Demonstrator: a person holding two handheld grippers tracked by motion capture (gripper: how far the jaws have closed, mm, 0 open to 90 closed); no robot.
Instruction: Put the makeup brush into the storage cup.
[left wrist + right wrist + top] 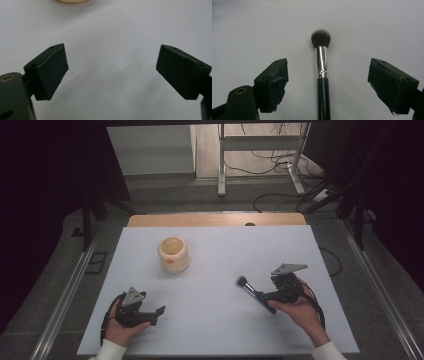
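Note:
A makeup brush (254, 292) (321, 60) with a dark bristle head, silver ferrule and black handle lies flat on the white table (215, 270). My right gripper (266, 299) (327, 85) is open and straddles the handle, with a jaw on either side and neither touching it. A cream cup (173, 254) with an orange mark stands upright at the middle left. Its lower edge (72, 1) peeks in at the top of the left gripper view. My left gripper (157, 315) (112, 72) rests open near the front left, with nothing between its jaws.
The table's bare wooden strip (215, 220) runs along the far edge. Beyond it stand a metal frame (260, 150) and loose cables (280, 167) on the floor. Dark curtains flank both sides.

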